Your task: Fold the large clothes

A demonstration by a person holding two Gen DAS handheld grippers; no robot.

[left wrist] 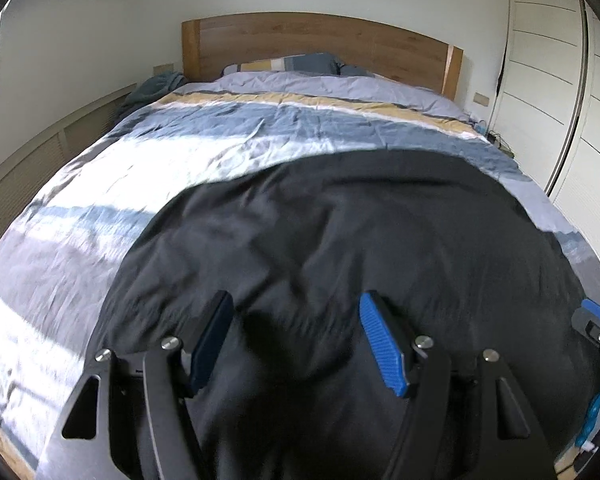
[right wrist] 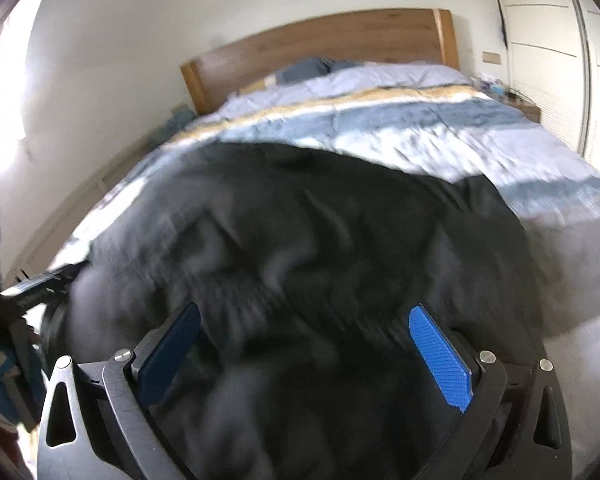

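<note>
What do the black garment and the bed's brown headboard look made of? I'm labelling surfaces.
Black garment: thin woven fabric, matte, judging by its soft creases; the fibre is unclear. Brown headboard: wood or wood veneer, smooth satin finish, with visible grain.

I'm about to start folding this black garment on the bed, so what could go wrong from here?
Both the left gripper and the right gripper are open over the black garment, so a careless pinch may catch only a wrinkle, or the striped duvet underneath too. The cloth is already rumpled, so creases could get folded in. The right wrist view is blurred, which may make judging the garment's edge harder.
</note>
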